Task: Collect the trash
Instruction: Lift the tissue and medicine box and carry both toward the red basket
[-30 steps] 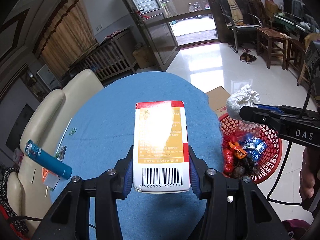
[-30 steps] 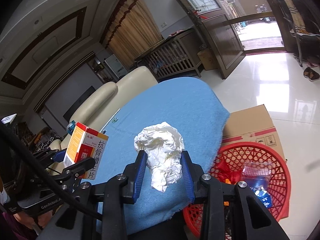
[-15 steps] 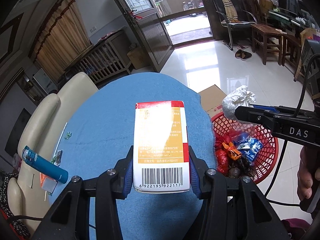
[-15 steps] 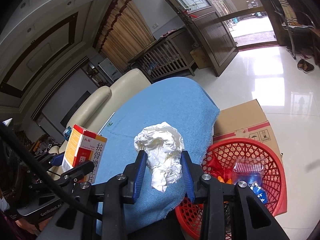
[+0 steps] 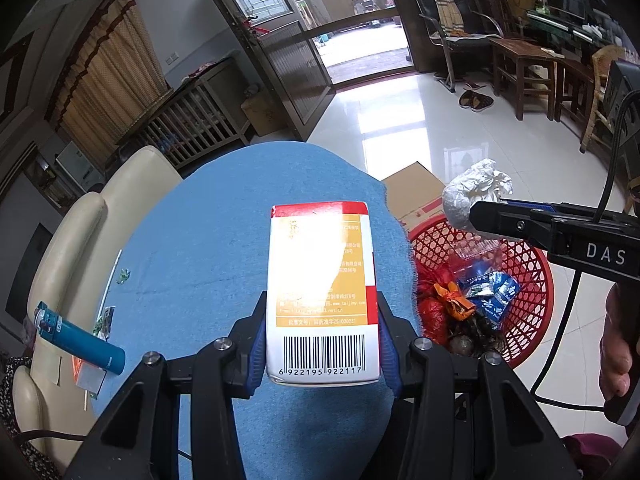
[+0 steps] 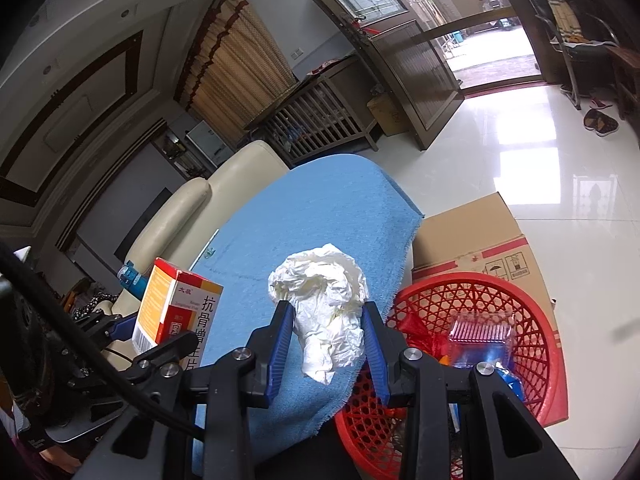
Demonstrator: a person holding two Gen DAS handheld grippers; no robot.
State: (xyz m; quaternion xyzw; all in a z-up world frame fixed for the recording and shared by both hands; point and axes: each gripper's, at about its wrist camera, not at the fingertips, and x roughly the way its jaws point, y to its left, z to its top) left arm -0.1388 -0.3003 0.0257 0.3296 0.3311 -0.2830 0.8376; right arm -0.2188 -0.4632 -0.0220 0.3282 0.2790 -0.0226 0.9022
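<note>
My right gripper (image 6: pixel 326 332), jaws clamped on the crumpled paper wad (image 6: pixel 324 304), sits nearest the red basket (image 6: pixel 532 320) at that view's lower right, while my left gripper (image 5: pixel 322 344) pinches the upright medicine box (image 5: pixel 322 280) over the blue table (image 5: pixel 208 240).

You're looking at a glossy printed cardboard medicine box (image 5: pixel 322 292), glaring under the light. The tissue wad (image 6: pixel 326 312) is showing as soft, crumpled, matt white paper. The table (image 5: pixel 224 240) is wearing a rough, matt blue cloth with a frayed edge. The basket (image 6: pixel 516 312) is reading as shiny red plastic lattice, holding glossy foil wrappers (image 5: pixel 480 292). The carton (image 6: pixel 472 232) behind it is showing plain matt brown cardboard. The floor (image 6: pixel 552 152) is gleaming like polished tile. The sofa (image 5: pixel 72 240) is looking like smooth cream leather. Both grippers are showing matt black plastic with blue pads (image 6: pixel 280 340) and metal screws.
</note>
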